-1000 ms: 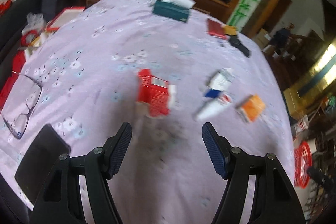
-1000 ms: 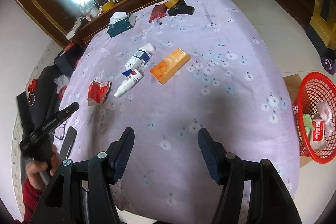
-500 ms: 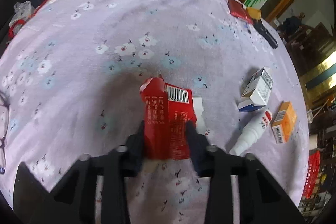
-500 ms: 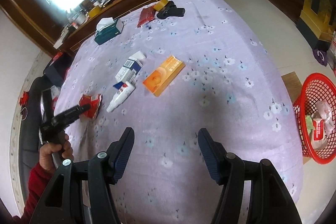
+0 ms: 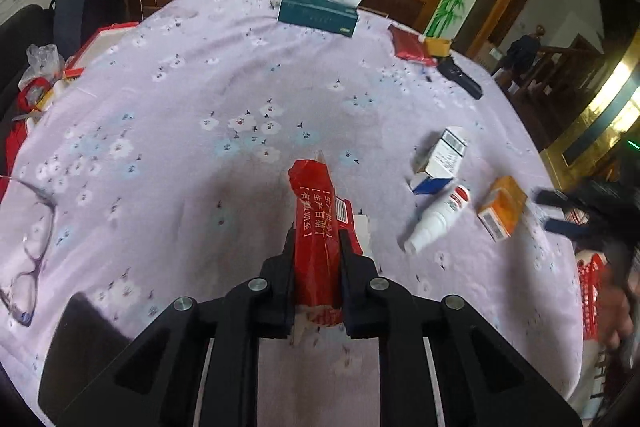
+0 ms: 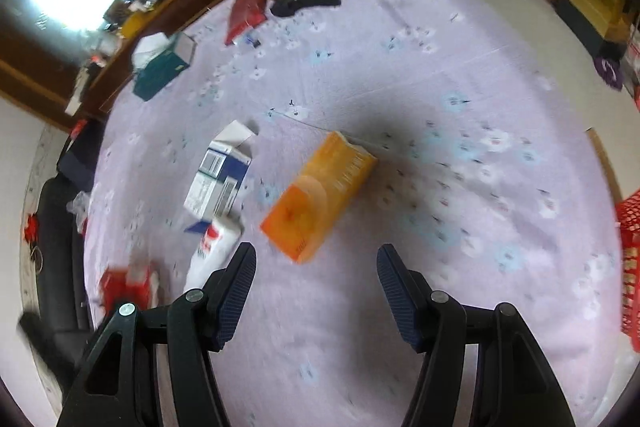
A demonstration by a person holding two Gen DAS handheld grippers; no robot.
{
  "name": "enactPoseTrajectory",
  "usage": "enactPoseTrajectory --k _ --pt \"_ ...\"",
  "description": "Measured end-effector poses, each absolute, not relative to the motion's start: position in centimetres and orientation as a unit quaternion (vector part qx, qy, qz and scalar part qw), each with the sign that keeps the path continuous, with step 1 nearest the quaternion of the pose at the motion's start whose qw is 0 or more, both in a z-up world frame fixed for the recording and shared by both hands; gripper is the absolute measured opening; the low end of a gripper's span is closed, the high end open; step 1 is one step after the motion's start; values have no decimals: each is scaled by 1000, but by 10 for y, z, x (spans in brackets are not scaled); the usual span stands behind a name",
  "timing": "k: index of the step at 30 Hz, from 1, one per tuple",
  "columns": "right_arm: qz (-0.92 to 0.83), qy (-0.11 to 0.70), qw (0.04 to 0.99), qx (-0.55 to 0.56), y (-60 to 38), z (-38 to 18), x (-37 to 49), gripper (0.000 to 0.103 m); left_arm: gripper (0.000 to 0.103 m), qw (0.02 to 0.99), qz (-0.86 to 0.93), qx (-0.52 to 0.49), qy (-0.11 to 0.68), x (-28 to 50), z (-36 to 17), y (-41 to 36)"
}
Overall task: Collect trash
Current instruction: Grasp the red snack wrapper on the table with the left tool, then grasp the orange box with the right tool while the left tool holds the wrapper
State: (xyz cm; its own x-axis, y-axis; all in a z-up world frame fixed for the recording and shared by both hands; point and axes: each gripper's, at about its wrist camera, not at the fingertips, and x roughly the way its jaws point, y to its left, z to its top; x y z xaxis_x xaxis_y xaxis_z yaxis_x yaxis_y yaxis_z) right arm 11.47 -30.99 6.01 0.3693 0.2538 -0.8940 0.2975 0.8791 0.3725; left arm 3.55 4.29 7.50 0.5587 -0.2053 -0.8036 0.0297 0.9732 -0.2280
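Observation:
My left gripper (image 5: 316, 239) is closing on a crumpled red wrapper (image 5: 312, 187), whose sides its pads press; the wrapper's far end points away over the lilac flowered tablecloth (image 5: 200, 99). To its right lie a white and blue carton (image 5: 444, 157), a white tube (image 5: 438, 221) and an orange box (image 5: 502, 213). In the right wrist view my right gripper (image 6: 316, 255) stands open just short of the orange box (image 6: 320, 195), holding nothing. The tube (image 6: 212, 251) and the carton (image 6: 220, 179) lie to its left. The red wrapper (image 6: 124, 281) shows blurred at the lower left.
A red mesh basket (image 6: 630, 267) stands on the floor past the table's right edge. A teal tissue box (image 5: 318, 13), a red packet (image 5: 410, 45) and a black object (image 5: 460, 77) lie at the far side. Glasses (image 5: 28, 267) and a dark phone (image 5: 84, 339) lie near left.
My left gripper came down over the red wrapper and closed on it. My right gripper moved left and lower, so the orange box now lies just ahead of its open fingers.

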Motion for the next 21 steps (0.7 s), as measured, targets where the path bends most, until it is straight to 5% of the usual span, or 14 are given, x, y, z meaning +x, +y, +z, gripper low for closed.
enactPoseTrajectory --k 14,21 --pt "-91 597 778 171 -273 19 171 69 16 888 -64 -87 447 -4 87 57" --pt "-73 599 790 114 -277 24 151 58 16 887 -83 -80 446 -7 86 39"
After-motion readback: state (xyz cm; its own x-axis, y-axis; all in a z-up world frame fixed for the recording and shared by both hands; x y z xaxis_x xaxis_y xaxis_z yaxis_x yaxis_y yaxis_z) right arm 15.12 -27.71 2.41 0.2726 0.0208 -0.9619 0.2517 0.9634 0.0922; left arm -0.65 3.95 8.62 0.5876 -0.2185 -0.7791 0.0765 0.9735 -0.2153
